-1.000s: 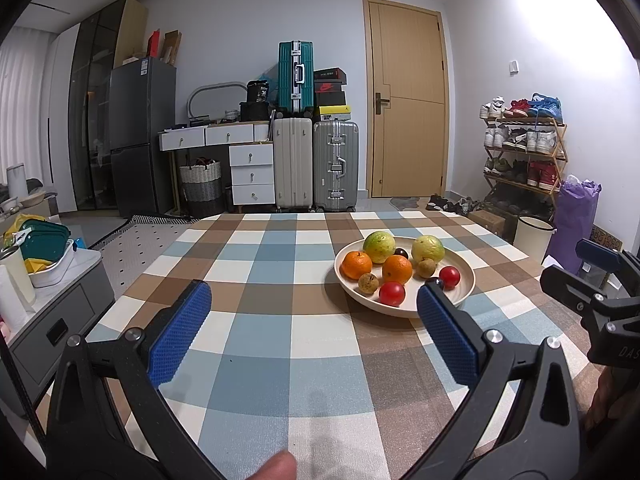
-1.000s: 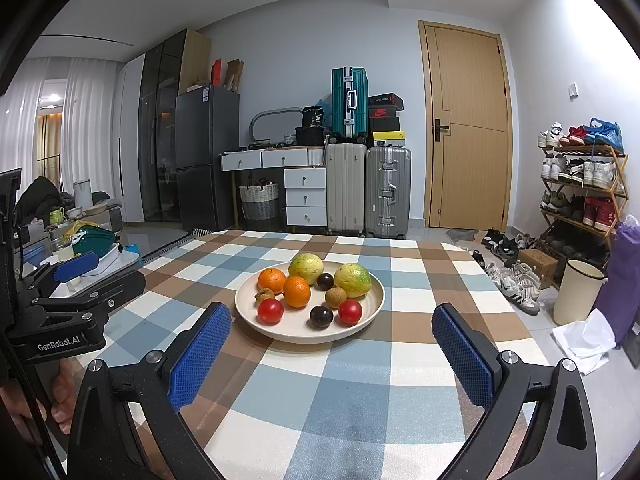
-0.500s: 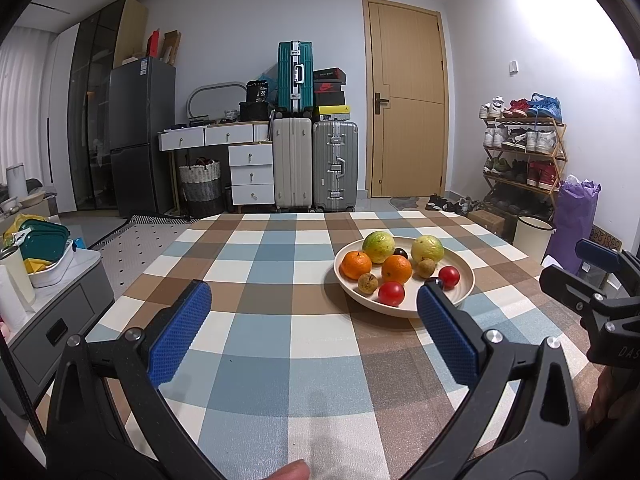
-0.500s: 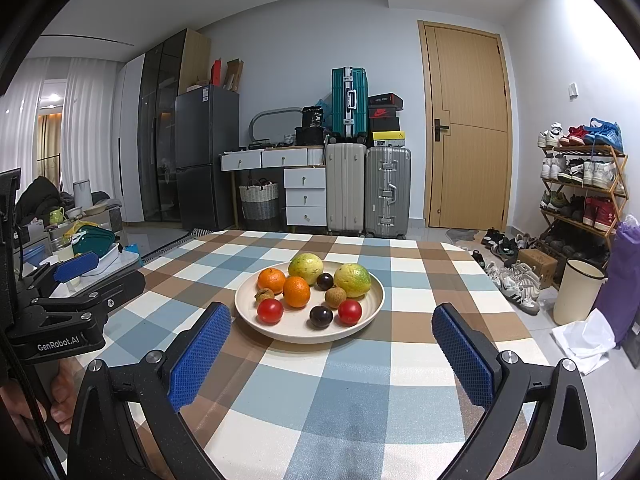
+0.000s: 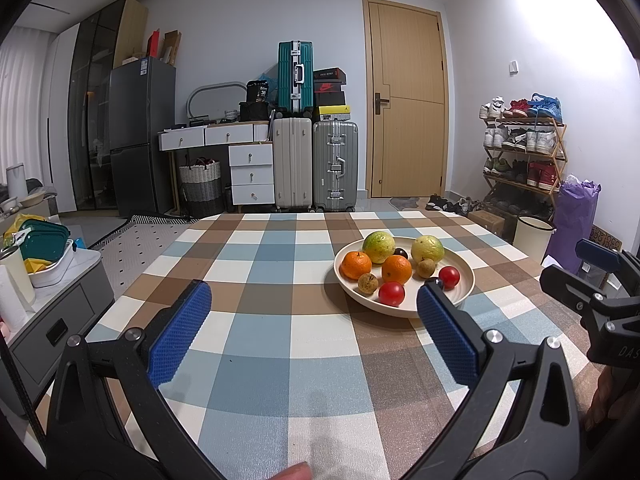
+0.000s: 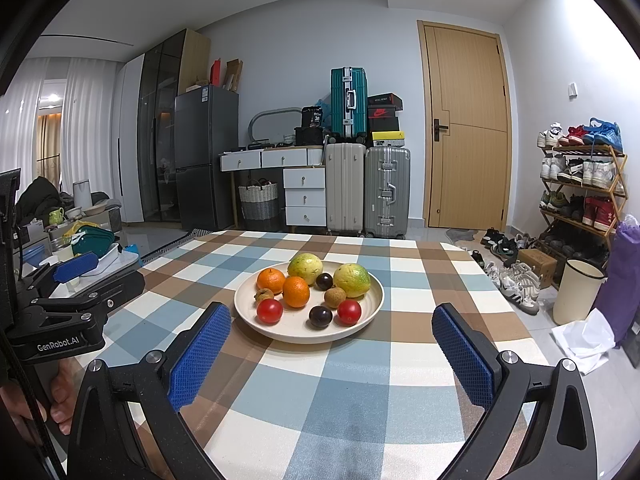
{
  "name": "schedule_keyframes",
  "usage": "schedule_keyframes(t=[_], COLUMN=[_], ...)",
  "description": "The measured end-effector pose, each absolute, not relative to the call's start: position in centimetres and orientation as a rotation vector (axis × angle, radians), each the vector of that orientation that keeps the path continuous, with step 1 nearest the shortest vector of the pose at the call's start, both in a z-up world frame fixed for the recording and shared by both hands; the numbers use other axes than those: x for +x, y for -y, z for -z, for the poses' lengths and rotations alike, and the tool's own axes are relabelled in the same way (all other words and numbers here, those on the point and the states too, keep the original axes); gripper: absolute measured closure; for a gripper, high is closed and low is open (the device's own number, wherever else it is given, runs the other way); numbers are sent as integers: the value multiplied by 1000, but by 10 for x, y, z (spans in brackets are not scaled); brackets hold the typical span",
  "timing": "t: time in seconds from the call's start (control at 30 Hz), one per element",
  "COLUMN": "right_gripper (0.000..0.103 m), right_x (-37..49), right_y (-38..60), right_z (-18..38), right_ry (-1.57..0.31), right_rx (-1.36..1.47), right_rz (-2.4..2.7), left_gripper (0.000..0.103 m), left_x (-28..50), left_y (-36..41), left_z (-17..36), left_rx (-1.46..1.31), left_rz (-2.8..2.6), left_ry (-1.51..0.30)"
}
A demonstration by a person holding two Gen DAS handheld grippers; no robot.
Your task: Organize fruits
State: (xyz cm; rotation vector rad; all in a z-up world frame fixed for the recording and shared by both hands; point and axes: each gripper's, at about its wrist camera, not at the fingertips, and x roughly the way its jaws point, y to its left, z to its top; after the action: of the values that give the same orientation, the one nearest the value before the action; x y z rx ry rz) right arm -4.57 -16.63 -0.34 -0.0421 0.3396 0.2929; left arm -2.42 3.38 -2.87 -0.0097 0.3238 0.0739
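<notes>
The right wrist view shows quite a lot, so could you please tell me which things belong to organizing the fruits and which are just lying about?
For the job:
plate
two oranges
two green-yellow fruits
two red fruits
two dark plums
two small brown fruits
right hand-held gripper, open

Lying about:
suitcases
shoe rack
fridge
bin

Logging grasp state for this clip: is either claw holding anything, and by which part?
Nothing is held. The left claw and right claw are both open over the table, short of the fruit plate.
</notes>
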Motion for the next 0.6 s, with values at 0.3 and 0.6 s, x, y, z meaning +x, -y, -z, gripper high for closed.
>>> schedule_keyframes(t=[0.3, 0.6], right_gripper=[0, 0], right_x=[-45, -45], right_y=[166, 167], right_z=[3, 3], right_ry=[-339, -340], right_rx=[-42, -42], right_rz=[-293, -293], left_gripper=[0, 0], left_x=[-24, -24], left_y=[-34, -34], left_z=[29, 29], left_rx=[-10, -10], left_rz=[-74, -74], left_ry=[-324, -324])
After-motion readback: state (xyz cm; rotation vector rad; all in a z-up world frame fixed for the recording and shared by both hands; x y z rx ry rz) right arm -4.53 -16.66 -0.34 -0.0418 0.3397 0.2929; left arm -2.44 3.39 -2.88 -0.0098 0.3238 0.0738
